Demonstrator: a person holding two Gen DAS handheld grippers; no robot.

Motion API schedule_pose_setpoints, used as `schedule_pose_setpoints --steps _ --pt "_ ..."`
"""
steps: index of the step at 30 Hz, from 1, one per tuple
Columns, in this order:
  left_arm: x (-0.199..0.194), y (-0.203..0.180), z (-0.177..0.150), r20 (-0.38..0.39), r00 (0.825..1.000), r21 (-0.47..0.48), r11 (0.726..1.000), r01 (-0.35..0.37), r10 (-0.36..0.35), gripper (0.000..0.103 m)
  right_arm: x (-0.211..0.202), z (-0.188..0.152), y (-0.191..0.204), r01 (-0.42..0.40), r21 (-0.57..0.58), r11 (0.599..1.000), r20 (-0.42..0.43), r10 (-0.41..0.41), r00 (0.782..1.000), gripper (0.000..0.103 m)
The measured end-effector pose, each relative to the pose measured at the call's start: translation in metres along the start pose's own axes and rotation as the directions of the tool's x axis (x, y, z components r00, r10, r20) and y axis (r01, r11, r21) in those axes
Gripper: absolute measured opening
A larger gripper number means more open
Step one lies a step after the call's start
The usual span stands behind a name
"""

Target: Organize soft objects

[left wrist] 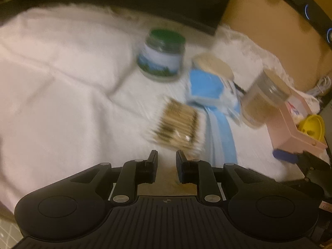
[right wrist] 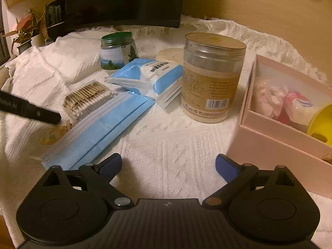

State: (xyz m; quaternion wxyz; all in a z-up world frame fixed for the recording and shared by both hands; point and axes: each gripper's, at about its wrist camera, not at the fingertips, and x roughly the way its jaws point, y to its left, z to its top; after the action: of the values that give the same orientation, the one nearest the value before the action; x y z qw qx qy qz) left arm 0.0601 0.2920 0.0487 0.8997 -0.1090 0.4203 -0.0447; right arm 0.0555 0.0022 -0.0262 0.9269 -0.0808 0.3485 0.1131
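A blue face mask [right wrist: 103, 124] lies flat on the white cloth, with a clear pack of cotton swabs [right wrist: 87, 99] at its left. A blue and white wipes pack [right wrist: 149, 78] lies behind them. A pink box [right wrist: 269, 124] at the right holds pink soft items [right wrist: 269, 97] and something yellow [right wrist: 323, 122]. My right gripper [right wrist: 168, 166] is open and empty above the cloth, between mask and box. My left gripper [left wrist: 167, 161] is narrowly open and empty, just short of the swab pack [left wrist: 176, 126]; its view is blurred. The mask also shows there [left wrist: 224, 137].
A green-lidded jar [right wrist: 118, 49] and a tall clear jar with a tan label [right wrist: 211, 76] stand behind the packs. A round lid [right wrist: 170, 55] lies between them. A dark monitor [right wrist: 124, 2] stands at the back. Potted plants [right wrist: 25, 31] stand at far left.
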Motion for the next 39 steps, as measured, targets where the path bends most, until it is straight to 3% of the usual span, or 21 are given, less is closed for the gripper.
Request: schedule_pose_setpoints --steps 5,7,12,18,22,25,27,29,31,35,39 --pt "-0.016 0.01 0.012 0.074 0.996 0.046 0.998 -0.042 0.039 0.022 0.001 0.0 0.0 -0.005 -0.005 1.0 -0.002 0.005 1.0 0.101" --pt "-0.021 0.012 0.014 0.081 0.997 0.084 0.996 -0.027 0.02 0.022 0.002 0.0 0.0 -0.008 -0.005 1.0 -0.004 0.008 1.0 0.102" --pt "-0.012 -0.007 0.005 -0.037 0.998 0.253 0.966 0.053 -0.045 0.022 0.002 0.0 0.001 -0.011 -0.009 1.0 -0.006 0.011 1.0 0.103" --pt "-0.003 -0.028 -0.005 -0.071 0.989 0.225 0.964 0.14 -0.127 0.022 0.002 0.0 0.001 -0.01 -0.009 1.0 -0.006 0.01 1.0 0.103" --pt "0.004 -0.049 -0.017 -0.121 0.983 0.286 0.943 0.171 -0.141 0.022 0.002 0.0 0.001 -0.01 -0.01 1.0 -0.007 0.01 1.0 0.103" --pt "0.007 -0.057 -0.026 -0.168 0.967 0.283 0.93 0.235 -0.194 0.022 0.0 0.002 0.0 -0.023 -0.036 0.999 -0.03 0.022 0.999 0.103" --pt "0.003 -0.06 -0.031 -0.199 0.945 0.278 0.91 0.308 -0.259 0.022 -0.003 0.005 -0.003 -0.038 -0.044 0.998 -0.062 0.035 0.997 0.094" --pt "-0.002 -0.061 -0.034 -0.218 0.928 0.285 0.889 0.357 -0.303 0.022 -0.01 0.008 -0.007 -0.056 -0.012 0.998 -0.069 0.055 0.996 0.092" --pt "-0.01 -0.057 -0.037 -0.223 0.922 0.288 0.882 0.373 -0.317 0.022 -0.016 0.014 -0.008 -0.092 0.004 0.996 -0.059 0.092 0.994 0.092" --pt "-0.02 -0.045 -0.035 -0.211 0.936 0.3 0.893 0.335 -0.28 0.022 -0.012 0.034 0.011 -0.149 -0.017 0.989 -0.043 0.148 0.988 0.092" --pt "-0.022 -0.034 -0.024 -0.189 0.954 0.321 0.903 0.285 -0.234 0.022 0.027 0.054 0.038 -0.159 -0.035 0.987 -0.133 0.153 0.979 0.089"
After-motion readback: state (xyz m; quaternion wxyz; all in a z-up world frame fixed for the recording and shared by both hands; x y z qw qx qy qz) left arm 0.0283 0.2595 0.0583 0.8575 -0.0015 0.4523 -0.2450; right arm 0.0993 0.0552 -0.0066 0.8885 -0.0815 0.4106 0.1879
